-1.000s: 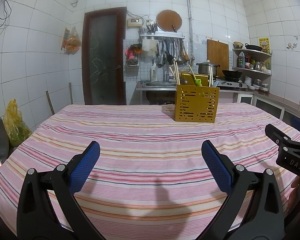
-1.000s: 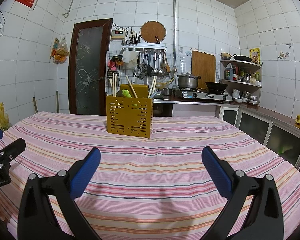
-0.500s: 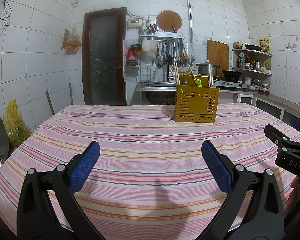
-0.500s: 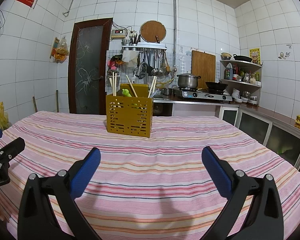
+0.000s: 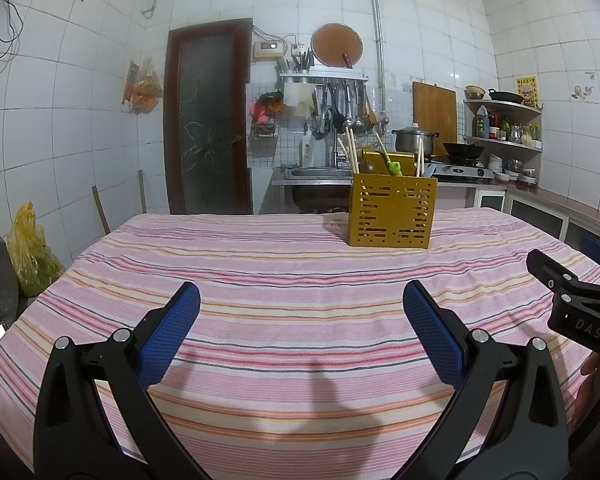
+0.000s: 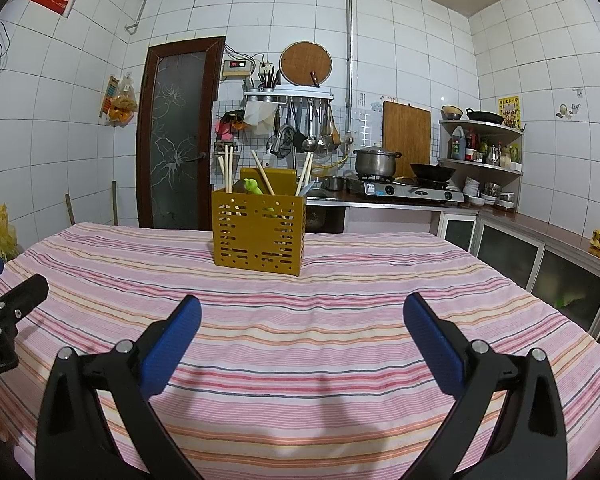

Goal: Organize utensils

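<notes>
A white-tiled kitchen with a dark door [image 6: 178, 132] and a stove counter [image 6: 404, 194] stands behind a table under a pink striped cloth [image 5: 284, 276]. Compared with a second ago, nothing has visibly shifted: both tools hover at the same spots over the near cloth. The left gripper [image 5: 300, 332] is spread wide with nothing between its blue pads [image 5: 168, 334]; the right gripper [image 6: 302, 334] is likewise spread and empty. In the left view the right tool shows at the right edge. The cloth lies bare from the pads to the yellow slotted holder [image 6: 258, 232], upper centre. It holds upright chopsticks [image 6: 228, 170] and a green-handled piece [image 6: 254, 186].
</notes>
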`<action>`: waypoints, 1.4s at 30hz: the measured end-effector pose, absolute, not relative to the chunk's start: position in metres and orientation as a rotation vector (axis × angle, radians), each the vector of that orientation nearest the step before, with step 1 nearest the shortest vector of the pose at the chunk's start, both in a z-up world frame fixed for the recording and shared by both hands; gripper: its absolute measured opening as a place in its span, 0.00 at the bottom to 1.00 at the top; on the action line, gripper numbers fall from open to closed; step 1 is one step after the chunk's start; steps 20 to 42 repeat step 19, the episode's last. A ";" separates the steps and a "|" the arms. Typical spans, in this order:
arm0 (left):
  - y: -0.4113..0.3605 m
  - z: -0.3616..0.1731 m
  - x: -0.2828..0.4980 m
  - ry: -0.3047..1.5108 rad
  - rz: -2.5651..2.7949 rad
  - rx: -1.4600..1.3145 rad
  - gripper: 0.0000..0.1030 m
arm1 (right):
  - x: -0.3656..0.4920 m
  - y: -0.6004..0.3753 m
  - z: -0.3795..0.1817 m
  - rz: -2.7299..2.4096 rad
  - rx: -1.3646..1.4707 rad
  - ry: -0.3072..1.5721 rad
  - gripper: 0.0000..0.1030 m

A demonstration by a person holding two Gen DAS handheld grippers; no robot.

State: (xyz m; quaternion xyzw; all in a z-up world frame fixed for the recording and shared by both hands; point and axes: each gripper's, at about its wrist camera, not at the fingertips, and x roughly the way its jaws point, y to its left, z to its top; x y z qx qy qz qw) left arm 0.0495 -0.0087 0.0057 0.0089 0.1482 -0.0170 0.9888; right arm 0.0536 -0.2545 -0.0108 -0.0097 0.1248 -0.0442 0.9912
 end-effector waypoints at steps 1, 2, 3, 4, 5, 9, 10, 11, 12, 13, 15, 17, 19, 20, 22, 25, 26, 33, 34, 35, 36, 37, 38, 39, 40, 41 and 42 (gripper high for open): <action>-0.009 0.005 0.049 0.297 -0.033 0.017 0.95 | 0.054 -0.256 -0.011 -0.089 -0.019 0.251 0.96; -0.009 0.005 0.048 0.297 -0.033 0.016 0.95 | 0.053 -0.254 -0.011 -0.089 -0.019 0.251 0.96; -0.008 0.005 0.049 0.296 -0.033 0.015 0.95 | 0.053 -0.254 -0.011 -0.089 -0.019 0.251 0.96; -0.008 0.005 0.049 0.295 -0.033 0.014 0.95 | 0.053 -0.255 -0.011 -0.089 -0.019 0.250 0.96; -0.008 0.005 0.047 0.293 -0.032 0.014 0.95 | 0.053 -0.254 -0.011 -0.089 -0.020 0.250 0.96; -0.007 0.004 0.046 0.286 -0.032 0.016 0.95 | 0.053 -0.255 -0.011 -0.089 -0.020 0.251 0.96; -0.008 0.005 0.045 0.284 -0.032 0.017 0.95 | 0.053 -0.256 -0.011 -0.089 -0.020 0.250 0.96; -0.008 0.004 0.045 0.283 -0.031 0.018 0.95 | 0.053 -0.256 -0.011 -0.089 -0.020 0.250 0.96; -0.007 0.004 0.045 0.282 -0.030 0.018 0.95 | 0.053 -0.255 -0.011 -0.089 -0.020 0.251 0.96; -0.007 0.004 0.045 0.281 -0.030 0.018 0.95 | 0.053 -0.255 -0.011 -0.089 -0.020 0.251 0.96; -0.009 0.004 0.044 0.281 -0.030 0.019 0.95 | 0.053 -0.255 -0.011 -0.089 -0.020 0.251 0.96; -0.008 0.004 0.044 0.282 -0.031 0.020 0.95 | 0.053 -0.254 -0.011 -0.089 -0.020 0.251 0.96; -0.008 0.003 0.044 0.283 -0.031 0.020 0.95 | 0.053 -0.255 -0.011 -0.089 -0.020 0.251 0.96; -0.008 0.003 0.044 0.283 -0.031 0.020 0.95 | 0.053 -0.255 -0.011 -0.089 -0.020 0.251 0.96; -0.008 0.003 0.044 0.283 -0.031 0.020 0.95 | 0.053 -0.255 -0.011 -0.089 -0.020 0.251 0.96; -0.008 0.003 0.044 0.283 -0.031 0.020 0.95 | 0.053 -0.255 -0.011 -0.089 -0.020 0.251 0.96; -0.008 0.003 0.044 0.283 -0.031 0.020 0.95 | 0.053 -0.255 -0.011 -0.089 -0.020 0.251 0.96; -0.008 0.003 0.044 0.283 -0.031 0.020 0.95 | 0.053 -0.255 -0.011 -0.089 -0.020 0.251 0.96; -0.008 0.003 0.044 0.283 -0.031 0.020 0.95 | 0.053 -0.255 -0.011 -0.089 -0.020 0.251 0.96; -0.008 0.003 0.044 0.283 -0.031 0.020 0.95 | 0.053 -0.255 -0.011 -0.089 -0.020 0.251 0.96; -0.008 0.003 0.044 0.283 -0.031 0.020 0.95 | 0.053 -0.255 -0.011 -0.089 -0.020 0.251 0.96; -0.008 0.003 0.044 0.283 -0.031 0.020 0.95 | 0.053 -0.255 -0.011 -0.089 -0.020 0.251 0.96; -0.008 0.003 0.044 0.283 -0.031 0.020 0.95 | 0.053 -0.255 -0.011 -0.089 -0.020 0.251 0.96; -0.008 0.003 0.044 0.283 -0.031 0.020 0.95 | 0.053 -0.255 -0.011 -0.089 -0.020 0.251 0.96; -0.008 0.003 0.044 0.283 -0.031 0.020 0.95 | 0.053 -0.255 -0.011 -0.089 -0.020 0.251 0.96; -0.008 0.003 0.044 0.283 -0.031 0.020 0.95 | 0.053 -0.255 -0.011 -0.089 -0.020 0.251 0.96; -0.008 0.003 0.044 0.283 -0.031 0.020 0.95 | 0.053 -0.255 -0.011 -0.089 -0.020 0.251 0.96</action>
